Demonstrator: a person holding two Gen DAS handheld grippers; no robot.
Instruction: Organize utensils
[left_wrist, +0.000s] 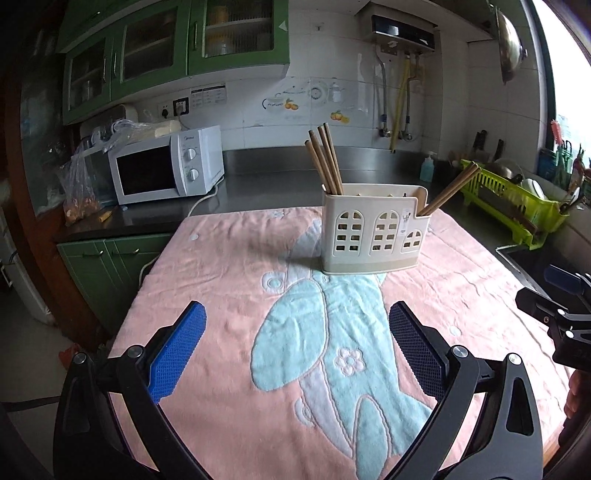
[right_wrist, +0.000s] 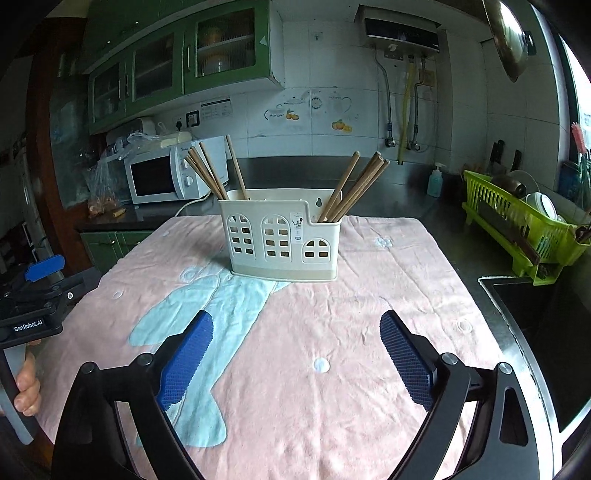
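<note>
Holder (right_wrist: 282, 236) upright on far-centre of towel (right_wrist: 332, 387), chopsticks (right_wrist: 207, 173) in left and right (right_wrist: 354, 188) compartments. Left gripper (left_wrist: 297, 349) and right gripper (right_wrist: 295, 360) near, low over towel, jaws wide, empty. Sorting looks done or between picks; next needs a loose utensil, none seen.

pink towel (right_wrist: 332, 332) covers the counter (right_wrist: 406, 199); utensil holder (right_wrist: 284, 240) on it.

From my remote feed: white-tiled kitchen wall (right_wrist: 461, 122), green glass-front cabinets (left_wrist: 162, 48), white microwave (left_wrist: 166, 171) on steel counter (left_wrist: 280, 173), daylight thru window (left_wrist: 572, 74) at right.
</note>
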